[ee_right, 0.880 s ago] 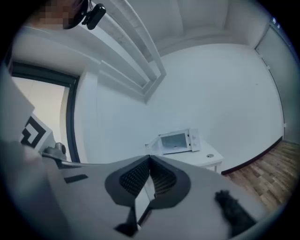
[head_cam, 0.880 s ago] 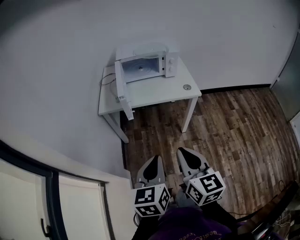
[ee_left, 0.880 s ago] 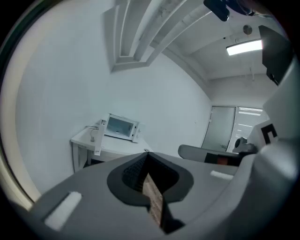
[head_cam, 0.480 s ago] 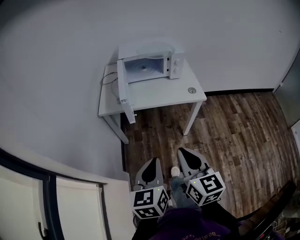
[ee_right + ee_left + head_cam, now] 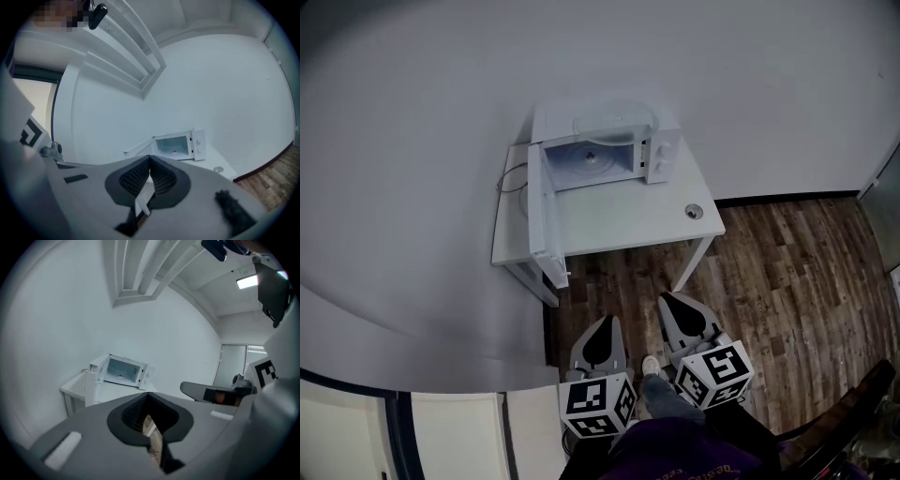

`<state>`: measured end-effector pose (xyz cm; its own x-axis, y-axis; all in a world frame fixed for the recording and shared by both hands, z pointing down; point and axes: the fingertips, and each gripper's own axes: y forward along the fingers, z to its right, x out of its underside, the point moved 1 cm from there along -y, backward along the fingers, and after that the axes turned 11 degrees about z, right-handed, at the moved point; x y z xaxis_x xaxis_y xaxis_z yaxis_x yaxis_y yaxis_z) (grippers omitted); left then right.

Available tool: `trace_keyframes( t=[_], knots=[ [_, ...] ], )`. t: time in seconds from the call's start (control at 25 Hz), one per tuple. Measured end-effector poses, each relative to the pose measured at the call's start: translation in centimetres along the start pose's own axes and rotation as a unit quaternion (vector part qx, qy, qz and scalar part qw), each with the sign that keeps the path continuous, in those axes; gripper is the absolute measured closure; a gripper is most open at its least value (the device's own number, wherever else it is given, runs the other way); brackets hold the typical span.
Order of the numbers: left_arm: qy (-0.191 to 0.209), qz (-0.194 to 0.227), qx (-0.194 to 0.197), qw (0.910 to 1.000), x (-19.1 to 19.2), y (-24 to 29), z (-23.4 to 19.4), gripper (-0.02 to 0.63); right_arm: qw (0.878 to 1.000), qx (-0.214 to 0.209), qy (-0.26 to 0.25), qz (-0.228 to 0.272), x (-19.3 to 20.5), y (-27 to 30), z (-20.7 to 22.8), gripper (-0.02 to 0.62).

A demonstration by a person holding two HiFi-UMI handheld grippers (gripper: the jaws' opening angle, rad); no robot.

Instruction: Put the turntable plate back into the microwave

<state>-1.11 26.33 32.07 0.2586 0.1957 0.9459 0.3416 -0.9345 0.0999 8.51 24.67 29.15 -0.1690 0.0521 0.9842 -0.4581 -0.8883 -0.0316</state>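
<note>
Closing in on the table (image 5: 623, 220), the person had the open microwave (image 5: 609, 155) nearer than before, left tool (image 5: 607, 323) and right tool (image 5: 673, 305) both clamped shut and empty, while the turntable plate (image 5: 614, 120) apparently lay on the microwave's top, so pickup hadn't begun.

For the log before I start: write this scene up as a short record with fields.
microwave: on the table
door: wide open, at the head view's left
plate: seems to lie on top of the microwave, not inside
small round thing: on the table, near its right front corner
left gripper: shut, empty, short of the table
right gripper: shut, empty, short of the table
</note>
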Motion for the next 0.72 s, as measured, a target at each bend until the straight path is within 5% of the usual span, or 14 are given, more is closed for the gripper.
trace_keyframes(
  t=[0.72],
  knots=[
    [-0.023, -0.005, -0.031, 0.9992, -1.0, 13.9, -0.2, 0.603, 0.998, -0.058, 0.018, -0.008, -1.3, 10.6, 9.4, 0.588]
  ],
)
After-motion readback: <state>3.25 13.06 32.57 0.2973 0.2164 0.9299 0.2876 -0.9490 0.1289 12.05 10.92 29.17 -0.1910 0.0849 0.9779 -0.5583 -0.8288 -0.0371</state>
